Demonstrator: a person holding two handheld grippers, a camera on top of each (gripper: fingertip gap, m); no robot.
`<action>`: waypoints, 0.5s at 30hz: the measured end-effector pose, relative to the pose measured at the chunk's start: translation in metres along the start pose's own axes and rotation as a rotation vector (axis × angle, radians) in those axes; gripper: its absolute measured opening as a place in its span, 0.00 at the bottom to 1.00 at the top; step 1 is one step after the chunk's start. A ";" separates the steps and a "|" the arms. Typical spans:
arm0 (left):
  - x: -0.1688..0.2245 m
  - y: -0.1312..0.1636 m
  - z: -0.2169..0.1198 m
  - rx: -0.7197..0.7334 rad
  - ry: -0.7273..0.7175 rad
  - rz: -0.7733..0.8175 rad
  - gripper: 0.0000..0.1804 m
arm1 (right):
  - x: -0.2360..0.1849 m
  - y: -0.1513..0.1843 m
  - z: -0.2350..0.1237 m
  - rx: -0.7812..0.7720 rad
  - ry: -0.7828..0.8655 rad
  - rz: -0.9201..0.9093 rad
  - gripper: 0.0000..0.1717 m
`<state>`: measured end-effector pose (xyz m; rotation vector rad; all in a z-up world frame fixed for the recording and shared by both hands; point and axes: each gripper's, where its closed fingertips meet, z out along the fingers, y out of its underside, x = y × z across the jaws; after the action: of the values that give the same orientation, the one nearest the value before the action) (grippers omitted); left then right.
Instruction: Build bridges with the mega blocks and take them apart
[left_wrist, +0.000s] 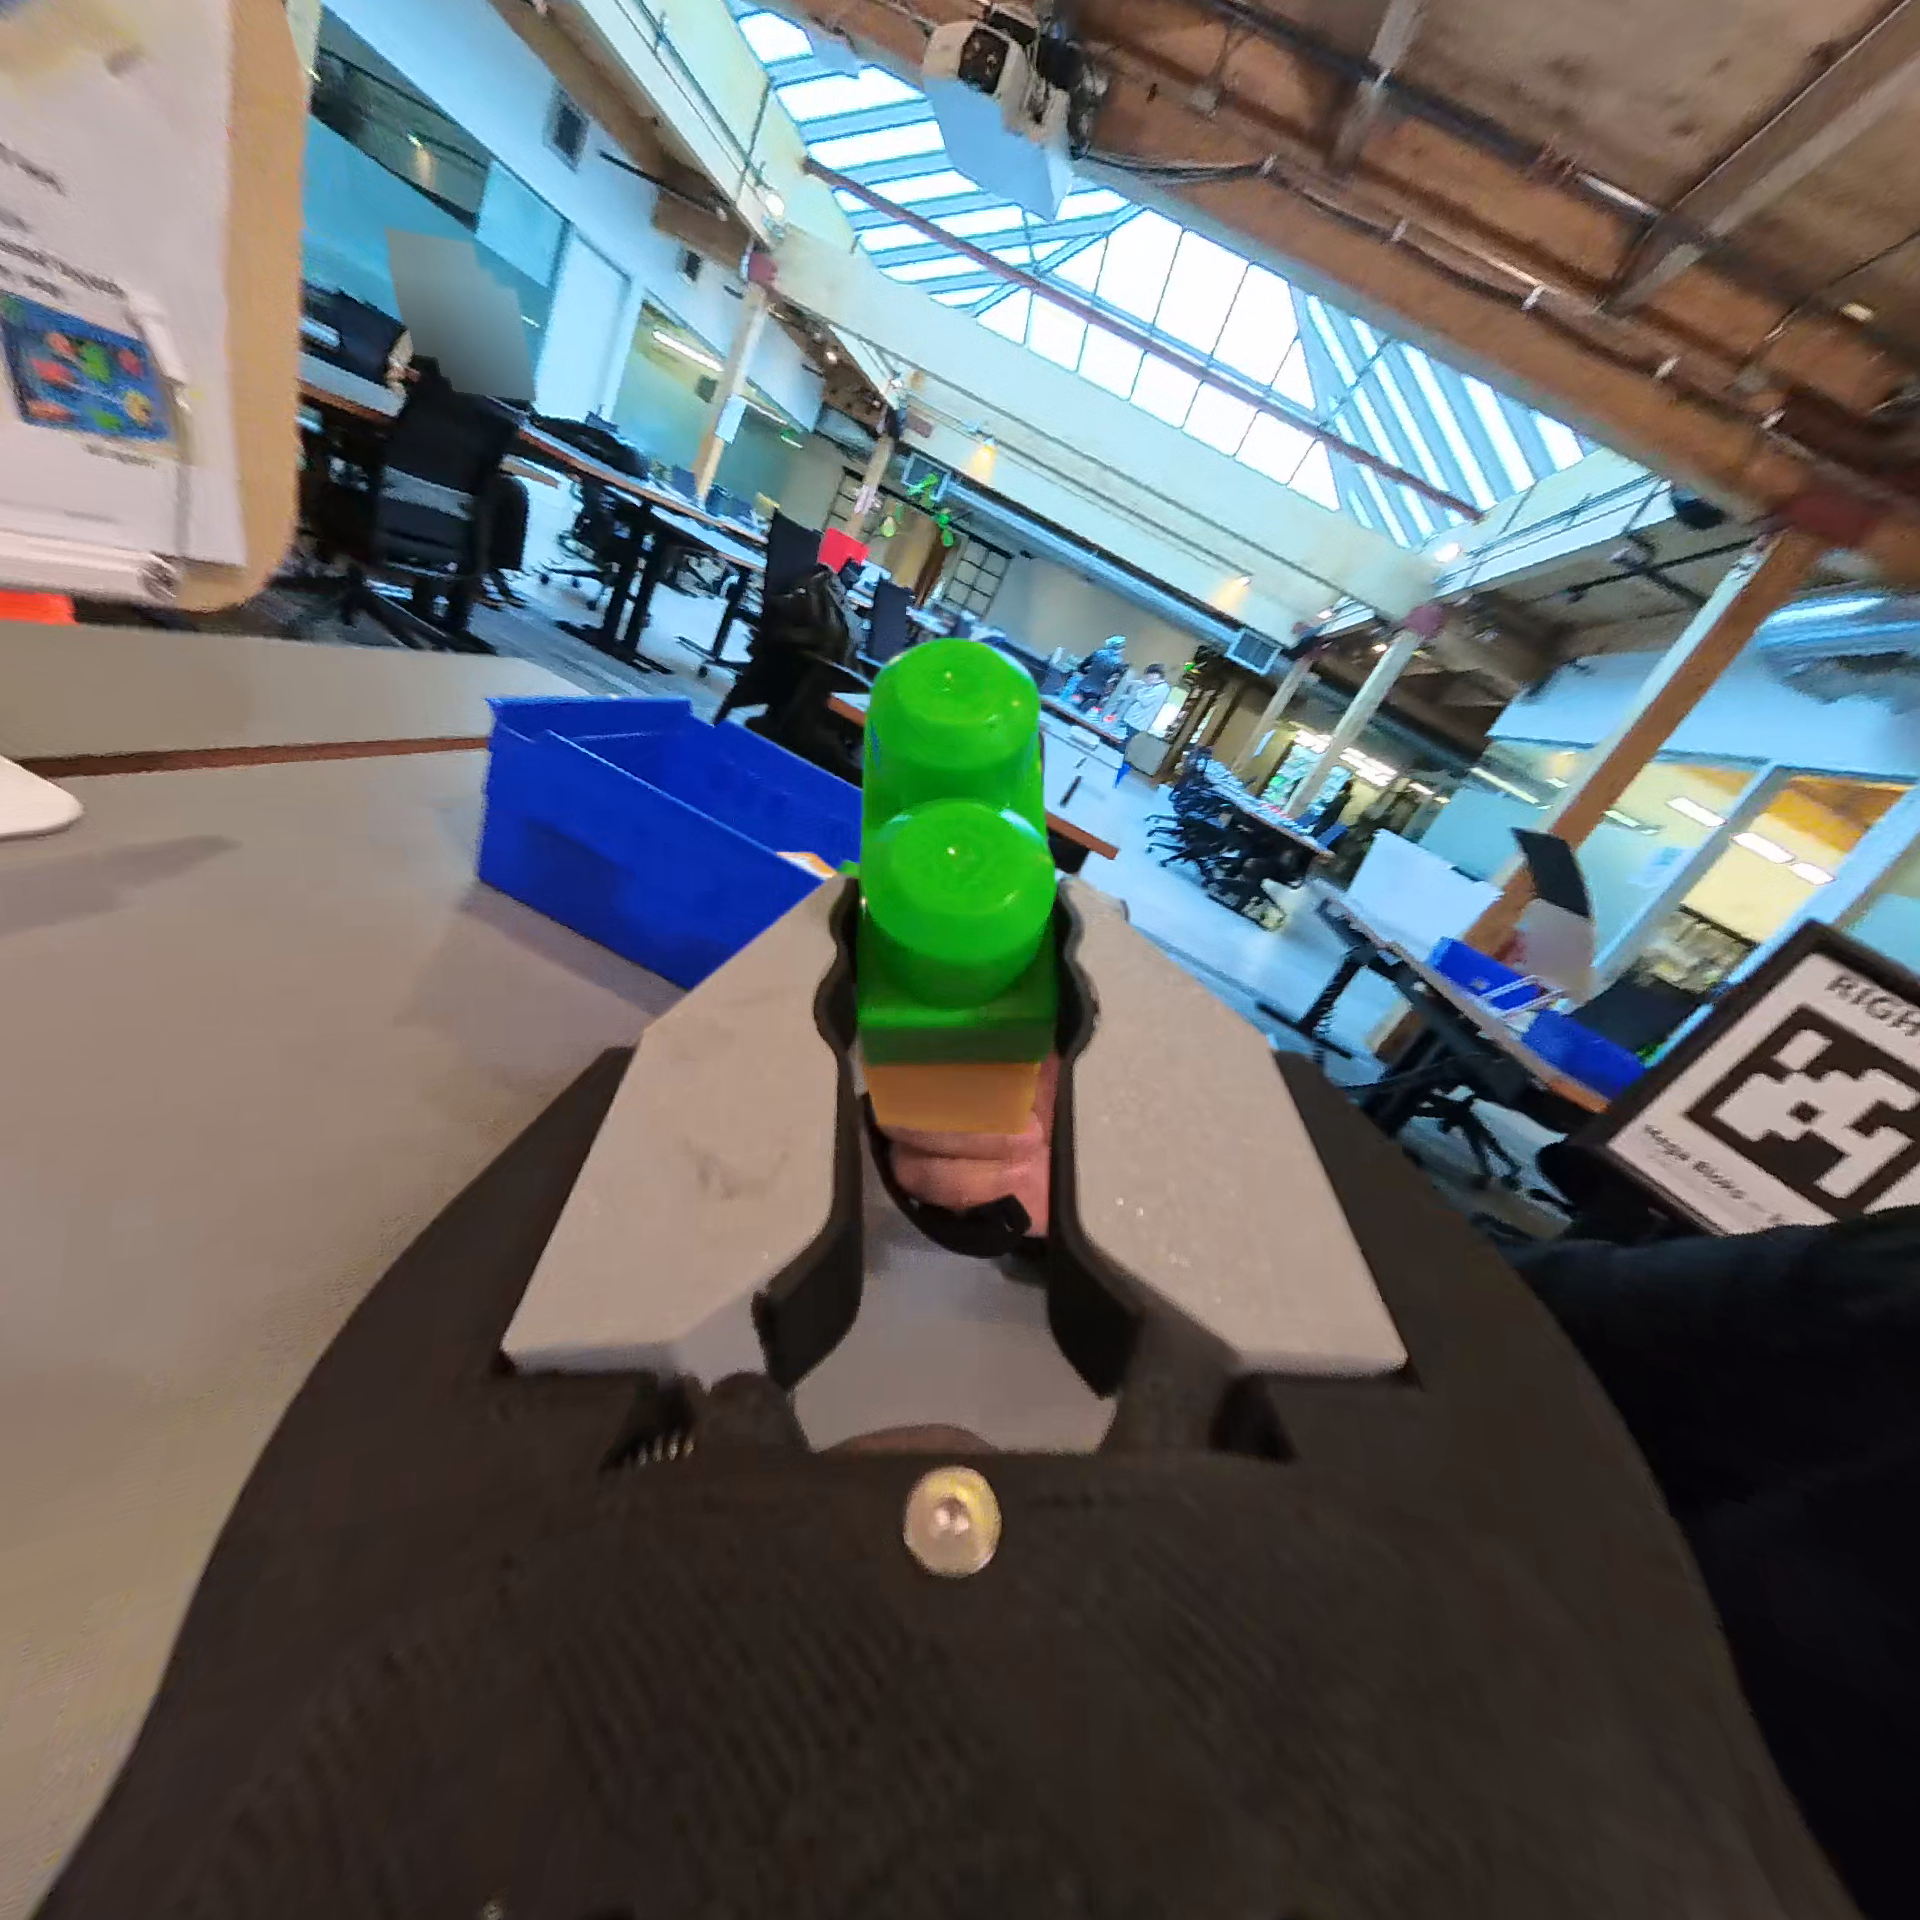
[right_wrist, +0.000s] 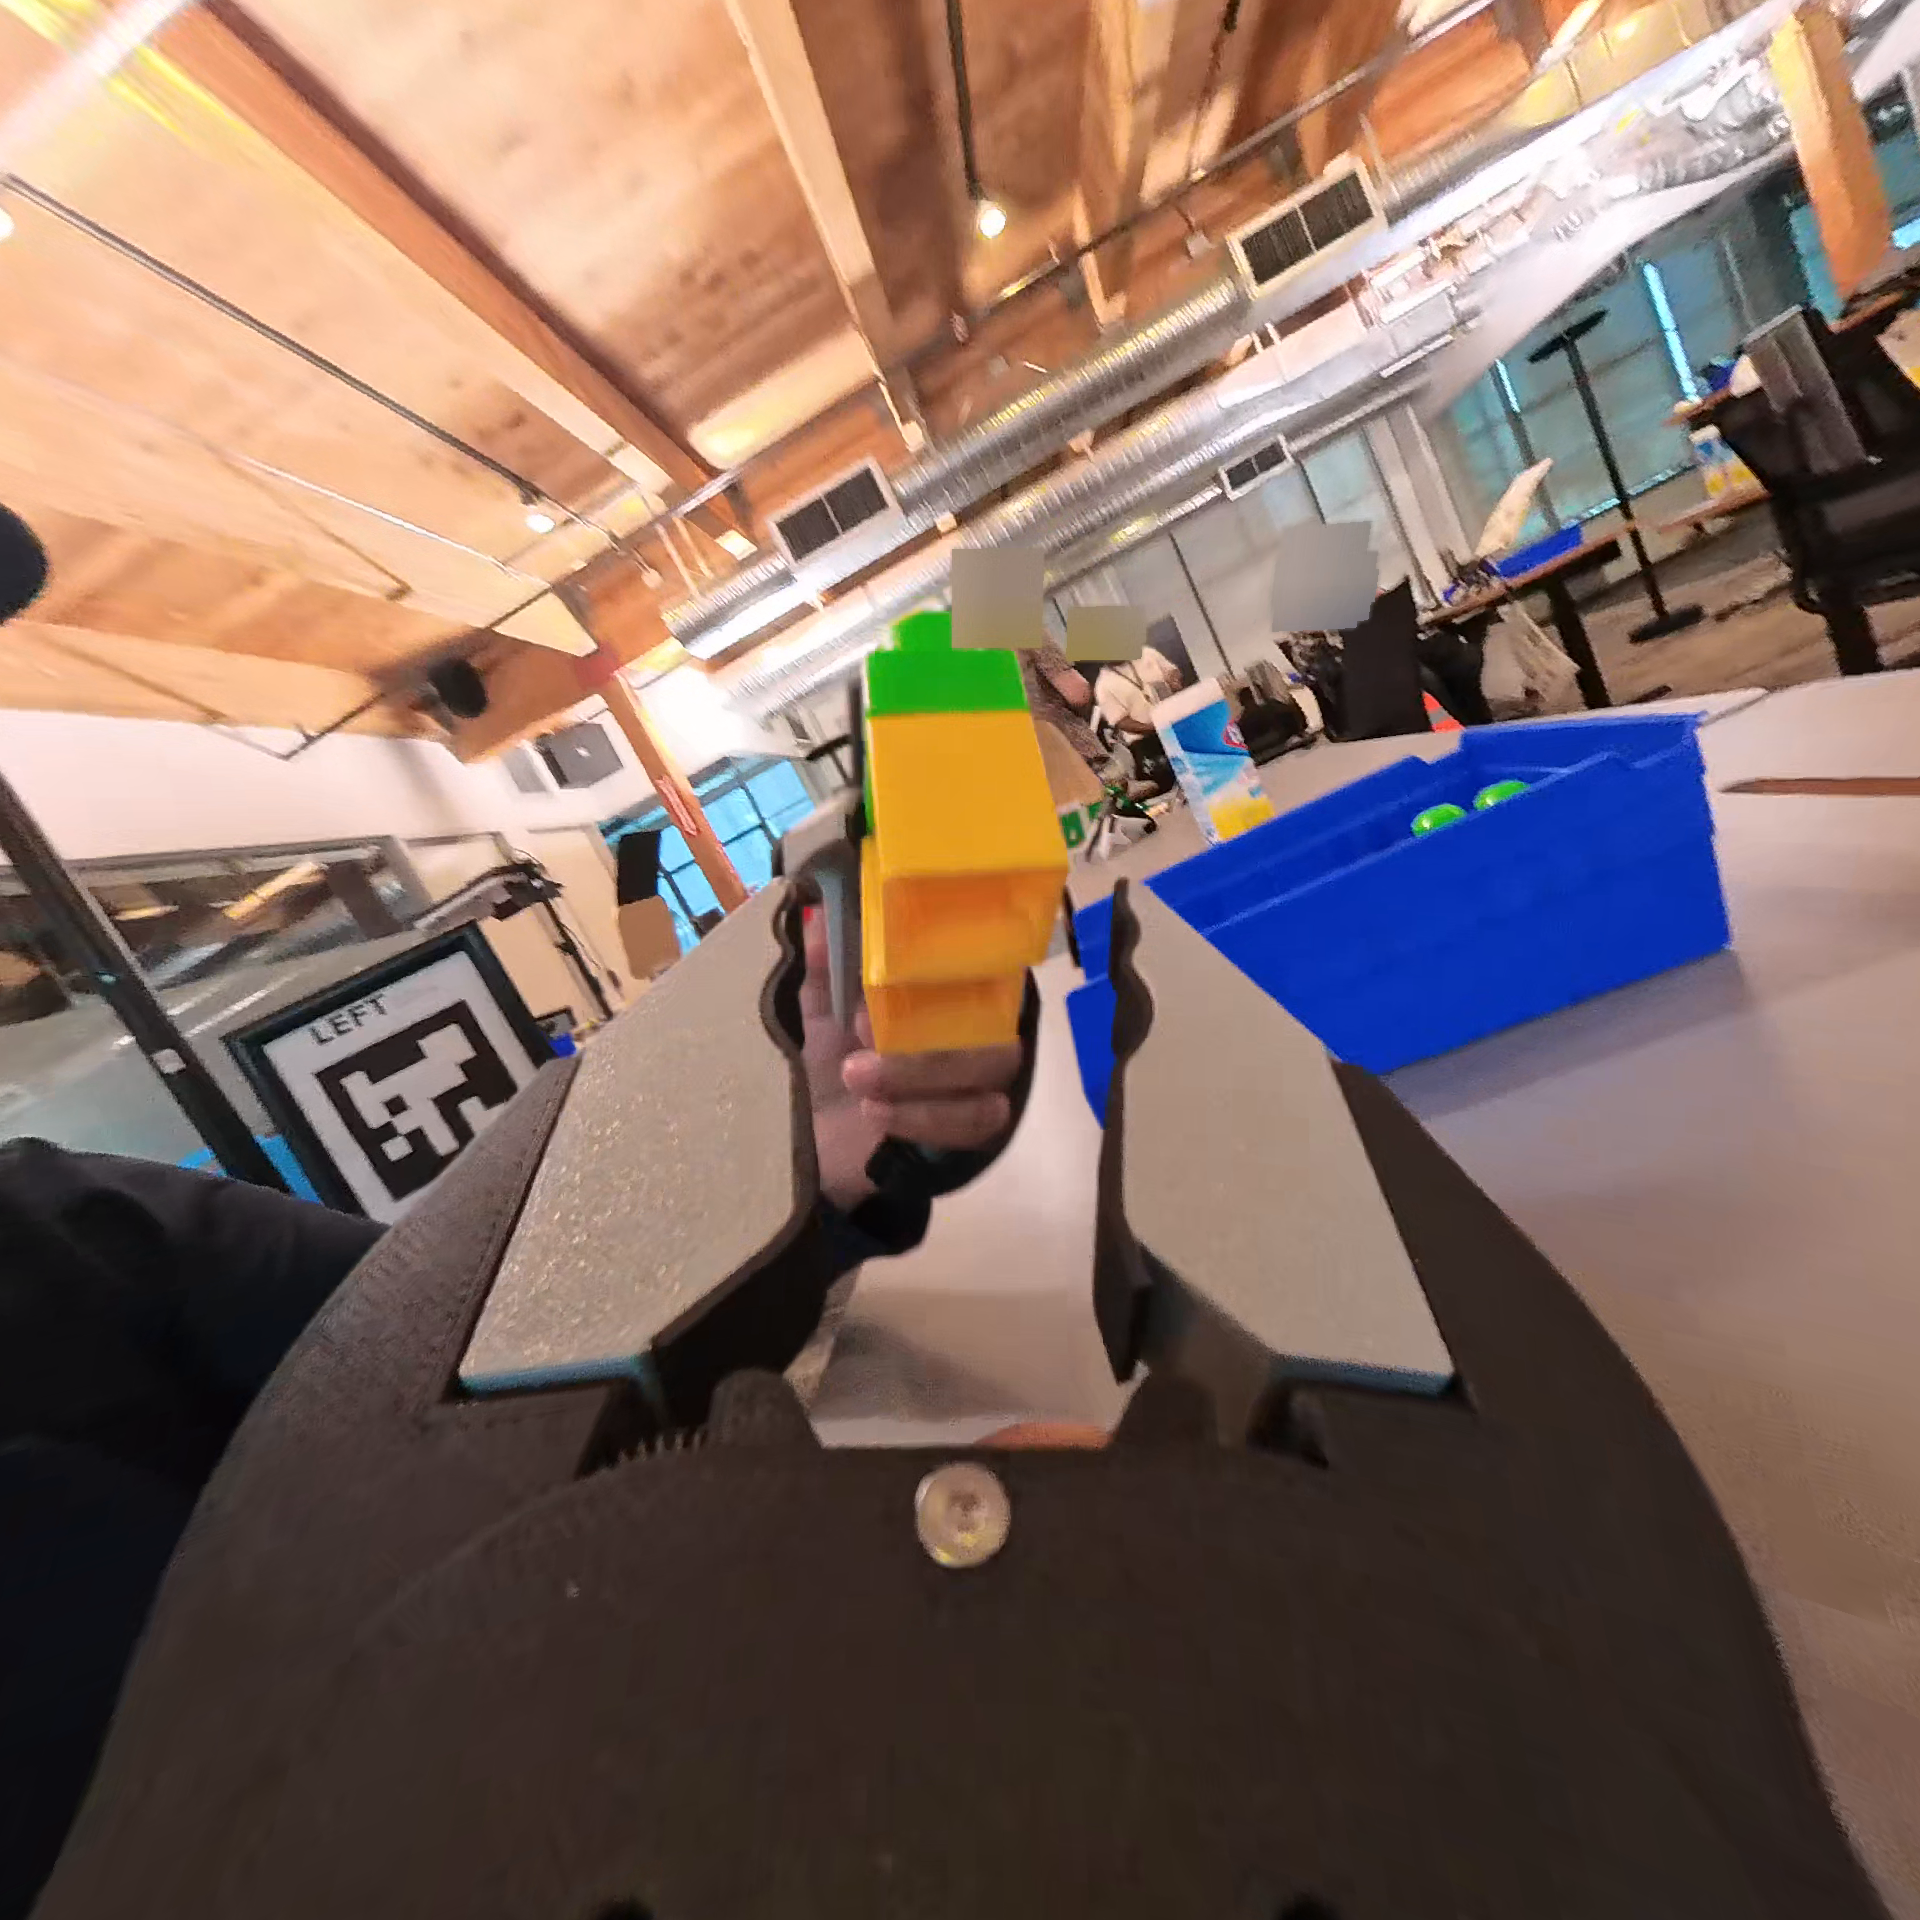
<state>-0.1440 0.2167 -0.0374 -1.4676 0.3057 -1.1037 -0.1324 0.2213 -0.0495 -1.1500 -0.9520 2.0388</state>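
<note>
In the left wrist view my left gripper (left_wrist: 956, 914) is shut on a green block (left_wrist: 951, 831); both pads press its sides. The block's two studs face the camera. A yellow block (left_wrist: 956, 1091) is stuck to the green block's underside. In the right wrist view the same stack is seen from the other end: the yellow block (right_wrist: 956, 831) is nearer and the green block (right_wrist: 940, 681) is beyond it. My right gripper (right_wrist: 956, 935) is open. The yellow block stands between its pads with a gap on each side. One grey finger of the left gripper (right_wrist: 831, 904) shows beside the stack.
A blue bin (left_wrist: 644, 831) stands on the grey table (left_wrist: 208, 1039); in the right wrist view the bin (right_wrist: 1455, 904) holds green blocks (right_wrist: 1439, 821). A hand (right_wrist: 914, 1101) shows under the stack. Marker cards (left_wrist: 1808, 1101) (right_wrist: 405, 1081) sit on the grippers. The grippers are tip to tip, or close to it.
</note>
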 end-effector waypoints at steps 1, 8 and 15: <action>0.001 0.006 0.003 -0.010 0.015 -0.021 0.19 | -0.003 -0.001 0.000 0.005 -0.016 0.003 0.31; 0.005 0.028 0.007 -0.043 0.066 -0.029 0.19 | -0.006 0.010 0.000 -0.095 -0.011 -0.021 0.19; -0.006 0.045 -0.001 -0.161 -0.002 -0.006 0.19 | 0.002 0.025 0.001 -0.196 0.048 -0.043 0.19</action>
<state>-0.1298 0.2087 -0.0800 -1.6123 0.3964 -1.1029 -0.1382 0.2085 -0.0703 -1.2621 -1.1633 1.9079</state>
